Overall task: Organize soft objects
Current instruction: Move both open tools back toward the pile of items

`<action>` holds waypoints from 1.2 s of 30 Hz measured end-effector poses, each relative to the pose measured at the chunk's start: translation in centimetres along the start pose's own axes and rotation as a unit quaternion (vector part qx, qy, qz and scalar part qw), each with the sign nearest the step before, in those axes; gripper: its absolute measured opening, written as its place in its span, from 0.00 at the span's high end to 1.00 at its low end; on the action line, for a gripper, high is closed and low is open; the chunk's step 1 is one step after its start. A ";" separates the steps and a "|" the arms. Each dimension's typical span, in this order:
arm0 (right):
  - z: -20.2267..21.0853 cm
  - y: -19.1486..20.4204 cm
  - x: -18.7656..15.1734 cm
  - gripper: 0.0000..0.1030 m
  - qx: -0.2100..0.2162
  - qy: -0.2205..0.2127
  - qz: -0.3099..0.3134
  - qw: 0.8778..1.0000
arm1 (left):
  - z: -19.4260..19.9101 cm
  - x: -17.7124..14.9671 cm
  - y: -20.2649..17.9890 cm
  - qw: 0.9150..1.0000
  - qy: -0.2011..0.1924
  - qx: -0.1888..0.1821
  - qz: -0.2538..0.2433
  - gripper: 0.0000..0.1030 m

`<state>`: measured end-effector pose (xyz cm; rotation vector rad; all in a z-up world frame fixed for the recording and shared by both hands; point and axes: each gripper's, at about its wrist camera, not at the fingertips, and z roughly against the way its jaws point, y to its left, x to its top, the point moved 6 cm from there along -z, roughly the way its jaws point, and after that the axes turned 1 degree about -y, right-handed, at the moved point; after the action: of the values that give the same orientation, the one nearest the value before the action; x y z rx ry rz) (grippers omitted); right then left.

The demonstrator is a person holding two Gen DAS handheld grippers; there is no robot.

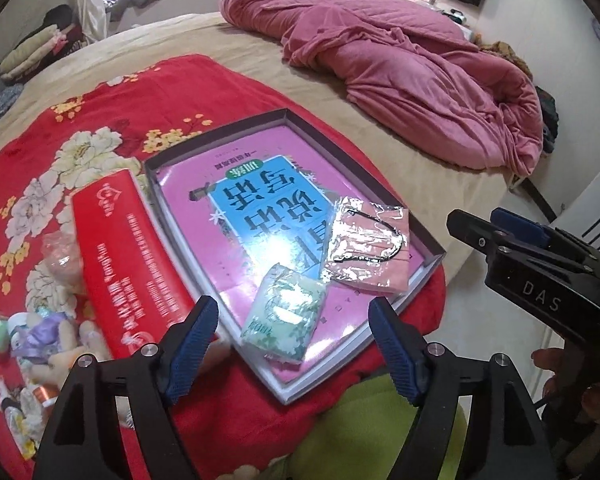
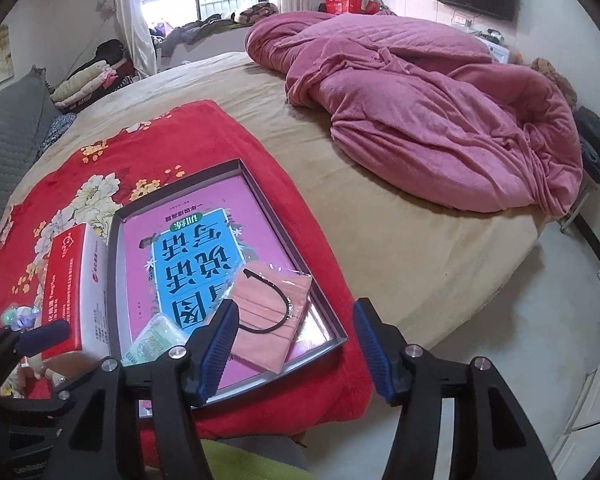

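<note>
A shallow grey-rimmed tray (image 1: 216,136) (image 2: 176,190) with a pink and blue printed sheet inside lies on a red floral blanket (image 1: 100,120) (image 2: 160,140). In it rest a green tissue pack (image 1: 284,316) (image 2: 152,342) and a pink face mask (image 1: 370,252) (image 2: 268,320) in clear wrap. My left gripper (image 1: 294,312) (image 2: 40,336) hovers open above the tissue pack, its pads clear of it. To the right, my right gripper (image 2: 296,312) (image 1: 520,240) hangs open above the mask's near end, holding nothing.
A long red tissue box (image 1: 128,264) (image 2: 64,276) lies along the tray's left side. Small soft toys and trinkets (image 1: 40,336) are heaped at the blanket's left. A crumpled pink duvet (image 1: 400,72) (image 2: 420,100) covers the bed's far right. The floor lies beyond the bed's right edge.
</note>
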<state>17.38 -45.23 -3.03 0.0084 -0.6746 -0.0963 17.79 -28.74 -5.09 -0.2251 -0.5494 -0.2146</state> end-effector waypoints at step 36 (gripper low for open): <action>8.5 12.1 -0.2 0.37 0.044 -0.056 0.089 0.993 | 11.5 -5.7 13.6 0.992 -0.047 0.032 0.110 0.23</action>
<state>12.97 -32.97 3.92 0.0280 -0.7892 0.1056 10.93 -11.90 -0.68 -0.2319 -0.6187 0.0276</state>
